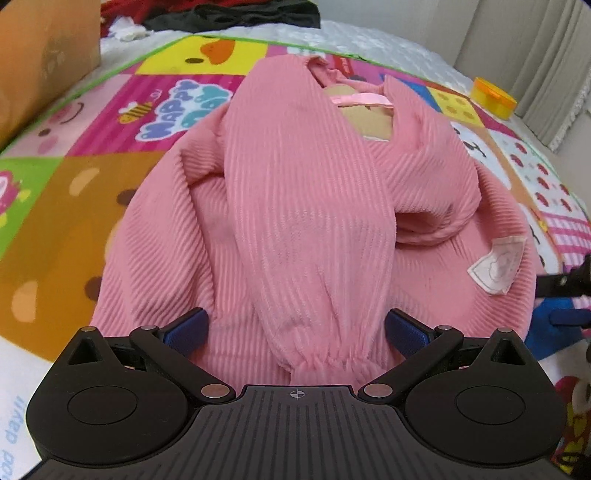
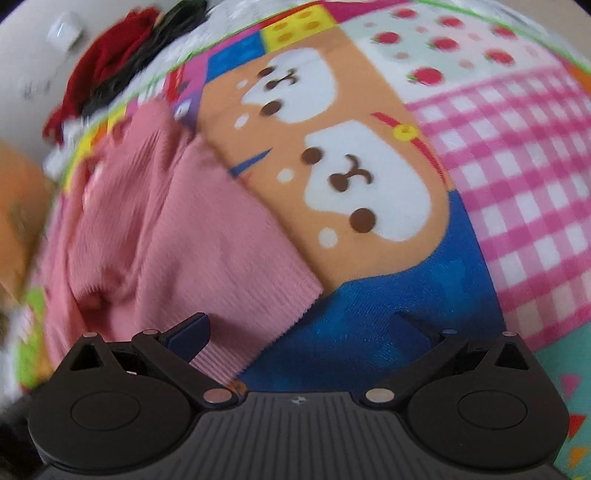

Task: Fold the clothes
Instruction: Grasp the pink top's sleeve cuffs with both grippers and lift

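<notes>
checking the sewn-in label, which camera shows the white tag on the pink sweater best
The left wrist view. There the white tag lies sharp and unobstructed on the pink sweater, near its right edge. The right wrist view shows only a blurred corner of the sweater; no tag is visible.

Beside the pink sweater [image 1: 295,206], bare play mat [image 1: 55,221] is left on both sides; behind it, passage is blocked by a cardboard box [image 1: 40,62] and piled clothes [image 1: 229,14].

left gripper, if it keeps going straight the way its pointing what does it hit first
Most likely the sleeve of the pink ribbed sweater, which lies lengthwise between the open fingers of the left gripper, its gathered cuff nearest the camera. Depth is unclear, so it may already touch.
</notes>
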`<state>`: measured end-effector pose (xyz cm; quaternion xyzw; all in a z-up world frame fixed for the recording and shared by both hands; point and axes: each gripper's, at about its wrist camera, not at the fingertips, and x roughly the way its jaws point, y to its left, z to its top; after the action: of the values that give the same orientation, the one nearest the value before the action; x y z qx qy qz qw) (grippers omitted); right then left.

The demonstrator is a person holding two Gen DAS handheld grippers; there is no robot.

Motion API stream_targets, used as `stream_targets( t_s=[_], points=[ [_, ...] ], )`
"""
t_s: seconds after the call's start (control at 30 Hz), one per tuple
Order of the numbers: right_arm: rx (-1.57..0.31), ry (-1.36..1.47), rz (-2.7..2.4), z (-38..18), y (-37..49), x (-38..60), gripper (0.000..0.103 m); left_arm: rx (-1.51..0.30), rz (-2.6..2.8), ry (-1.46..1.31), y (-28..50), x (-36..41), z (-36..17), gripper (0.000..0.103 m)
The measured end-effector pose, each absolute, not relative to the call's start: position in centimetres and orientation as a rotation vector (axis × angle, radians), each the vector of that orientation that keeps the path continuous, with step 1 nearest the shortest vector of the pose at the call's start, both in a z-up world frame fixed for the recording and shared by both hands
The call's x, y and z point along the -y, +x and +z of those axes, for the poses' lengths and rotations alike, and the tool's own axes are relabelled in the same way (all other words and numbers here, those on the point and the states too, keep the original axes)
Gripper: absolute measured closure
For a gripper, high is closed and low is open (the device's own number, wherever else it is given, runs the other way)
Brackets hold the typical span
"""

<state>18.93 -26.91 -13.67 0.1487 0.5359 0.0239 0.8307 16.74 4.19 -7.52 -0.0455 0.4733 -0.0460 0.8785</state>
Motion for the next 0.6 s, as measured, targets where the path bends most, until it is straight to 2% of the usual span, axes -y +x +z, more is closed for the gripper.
stream_targets(
  t_s=[0.13,0.27,0.33,0.4,0.47,0.53,0.57,0.6],
  points=[
    [-1.092,0.127,0.077,-13.5,18.3,24.4,0.0,-0.982,-0.106,-0.061,16.2,-4.0,-7.8,0.0],
    [-0.895,0.08,0.167,-11.1,17.0,23.5,0.0,-0.985,-0.12,0.001,16.0,-3.3,-7.8,0.0],
    [-0.791,0.041,0.212,-9.6,17.1,23.2,0.004,-0.97,-0.132,-0.022,15.9,-3.6,-7.2,0.0],
    [-0.76,0.009,0.234,-9.1,18.5,22.9,0.023,-0.91,-0.172,-0.107,15.7,-4.5,-5.6,0.0],
    [-0.793,0.032,0.231,-9.8,20.9,23.0,0.032,-0.832,-0.217,-0.133,15.6,-4.7,-3.8,0.0],
    [-0.857,0.054,0.22,-11.5,23.5,23.1,0.037,-0.799,-0.228,-0.042,16.2,-3.9,-3.3,0.0],
    [-0.895,0.056,0.218,-12.7,24.8,22.9,0.058,-0.798,-0.223,0.012,16.7,-3.4,-3.4,0.0],
    [-0.922,0.049,0.206,-13.5,25.7,22.7,0.065,-0.82,-0.209,0.056,17.3,-3.1,-3.9,0.001]
  ],
)
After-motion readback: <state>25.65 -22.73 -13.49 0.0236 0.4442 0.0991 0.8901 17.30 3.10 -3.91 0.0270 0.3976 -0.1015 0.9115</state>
